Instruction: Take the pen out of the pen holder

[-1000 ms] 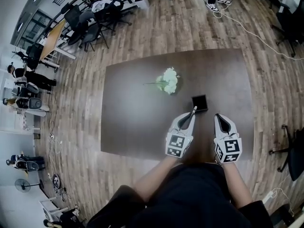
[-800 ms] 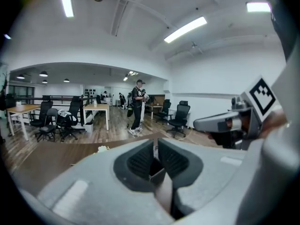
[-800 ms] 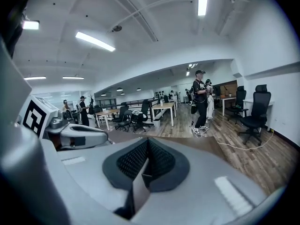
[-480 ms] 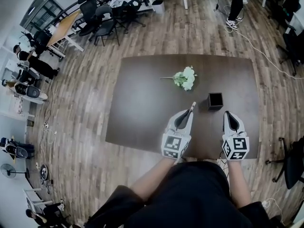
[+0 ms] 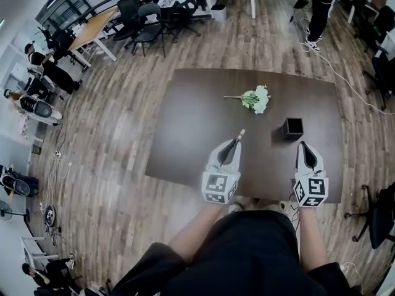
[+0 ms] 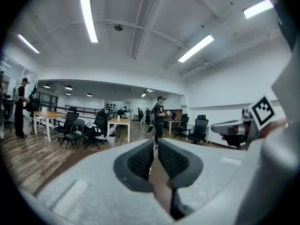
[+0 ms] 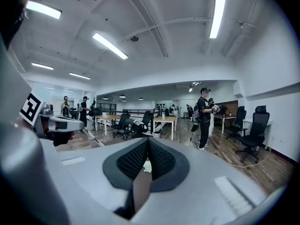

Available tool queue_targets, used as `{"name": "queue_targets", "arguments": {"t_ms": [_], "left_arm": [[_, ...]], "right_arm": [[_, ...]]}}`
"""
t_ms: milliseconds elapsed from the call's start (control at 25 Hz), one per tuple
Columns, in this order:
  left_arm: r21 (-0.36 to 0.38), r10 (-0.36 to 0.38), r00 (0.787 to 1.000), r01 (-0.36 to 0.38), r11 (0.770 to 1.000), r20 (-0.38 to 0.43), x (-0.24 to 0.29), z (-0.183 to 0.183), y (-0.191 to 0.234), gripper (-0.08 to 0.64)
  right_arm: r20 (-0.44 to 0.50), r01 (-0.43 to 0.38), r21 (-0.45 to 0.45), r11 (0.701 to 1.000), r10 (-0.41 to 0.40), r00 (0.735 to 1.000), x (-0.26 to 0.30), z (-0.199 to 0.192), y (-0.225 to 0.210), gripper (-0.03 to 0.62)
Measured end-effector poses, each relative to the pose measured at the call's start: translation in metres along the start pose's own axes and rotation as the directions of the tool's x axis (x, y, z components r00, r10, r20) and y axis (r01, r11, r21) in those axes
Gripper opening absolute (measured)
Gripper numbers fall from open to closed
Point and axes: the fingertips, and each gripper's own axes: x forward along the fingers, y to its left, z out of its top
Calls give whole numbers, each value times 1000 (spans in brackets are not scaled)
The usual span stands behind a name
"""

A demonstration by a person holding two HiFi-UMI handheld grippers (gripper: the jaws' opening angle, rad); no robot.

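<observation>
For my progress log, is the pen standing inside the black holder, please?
No; the pen juts from the left gripper, well apart from the holder.

Dark brown tabletop (image 5: 185,134) on wood-plank floor (image 5: 111,134) — white flower bunch (image 5: 257,98) lying near far edge, stem pointing left. Beyond: black office chairs (image 5: 150,18), light desk (image 5: 92,32), standing person (image 5: 322,5) — white cable (image 5: 352,82) across floor.

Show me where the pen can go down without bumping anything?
Free: the wide bare left part of the dark brown wooden table, left of the white-and-green flower bunch, and the far strip behind the flowers. Crowded: the right side, around the black square pen holder and the right hand-held gripper.
</observation>
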Motion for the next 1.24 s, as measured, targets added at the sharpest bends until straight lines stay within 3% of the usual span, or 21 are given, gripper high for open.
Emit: {"name": "queue_targets", "arguments": {"t_ms": [480,1240], "left_arm": [[-17,24,1000,-24,1000,12,-54,-7,31,31],[-19,4,1000,-4,1000,23,-42,-4,16,31]], "right_arm": [[-64,11,0,1000,-11,998,-20,-21,43,3],[-29,43,24,999,-42,999,-29,-17,15,2]]}}
